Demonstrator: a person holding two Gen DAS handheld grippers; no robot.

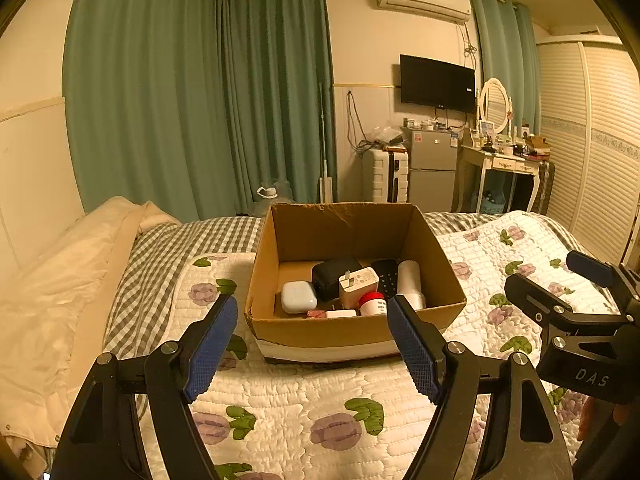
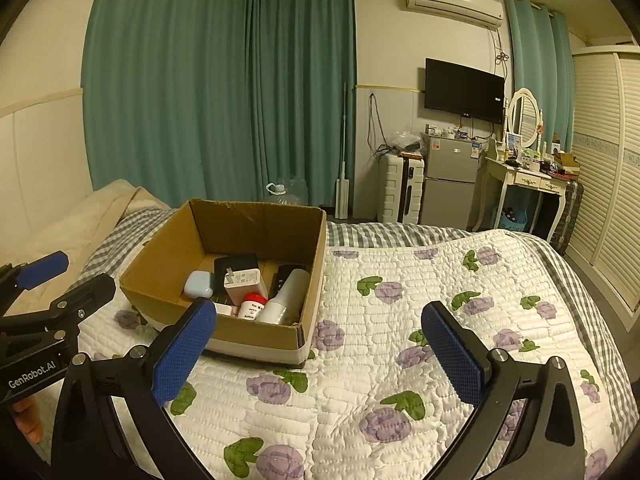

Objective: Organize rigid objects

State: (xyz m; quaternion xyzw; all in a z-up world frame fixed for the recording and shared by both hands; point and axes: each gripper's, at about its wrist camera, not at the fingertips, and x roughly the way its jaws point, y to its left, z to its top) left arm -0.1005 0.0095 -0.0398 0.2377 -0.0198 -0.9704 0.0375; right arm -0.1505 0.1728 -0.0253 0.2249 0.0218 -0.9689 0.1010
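A cardboard box (image 1: pixel 352 336) stands on the quilted bed; it also shows in the right wrist view (image 2: pixel 256 338). Inside lie a white earbud case (image 1: pixel 298 297), a black pouch (image 1: pixel 334 276), a white charger plug (image 1: pixel 358 285), a red-capped jar (image 1: pixel 372 303), a black remote (image 1: pixel 386 278) and a white bottle (image 1: pixel 410 282). My left gripper (image 1: pixel 312 354) is open and empty, just in front of the box. My right gripper (image 2: pixel 320 354) is open and empty, over the quilt to the right of the box.
The floral quilt (image 2: pixel 400 320) covers the bed. A cream duvet (image 1: pixel 60 292) lies on the left. Beyond the bed stand a suitcase (image 2: pixel 402 186), a small fridge (image 2: pixel 450 182) and a dressing table (image 2: pixel 528 178). Green curtains hang behind.
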